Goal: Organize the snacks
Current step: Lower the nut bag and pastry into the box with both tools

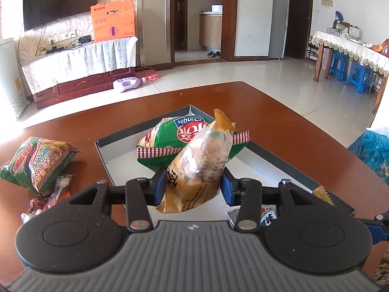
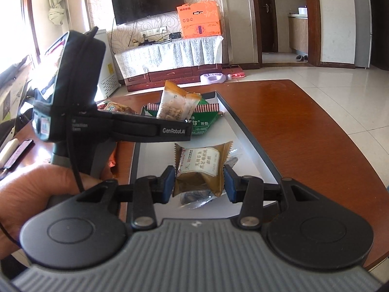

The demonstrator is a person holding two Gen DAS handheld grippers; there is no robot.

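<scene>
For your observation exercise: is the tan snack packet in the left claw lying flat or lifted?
Lifted: the tan snack packet hangs pinched in the left claw, above the tray.

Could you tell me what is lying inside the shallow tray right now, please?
The tray holds a green snack bag and a brown pastry packet between the right gripper's fingers; a clear wrapper peeks beneath, contents hidden.

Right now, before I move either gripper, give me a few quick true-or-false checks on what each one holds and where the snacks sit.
1. The left gripper is shut on a tan snack packet. True.
2. The green Qinqin bag lies on the bare table. False: it lies inside the shallow tray.
3. The right gripper brackets a brown pastry packet lying in the tray. True.
4. The prawn cracker bag is in the tray. False: it lies on the wooden table, left of the tray.
5. The tan snack packet lies flat. False: it is held upright.
</scene>
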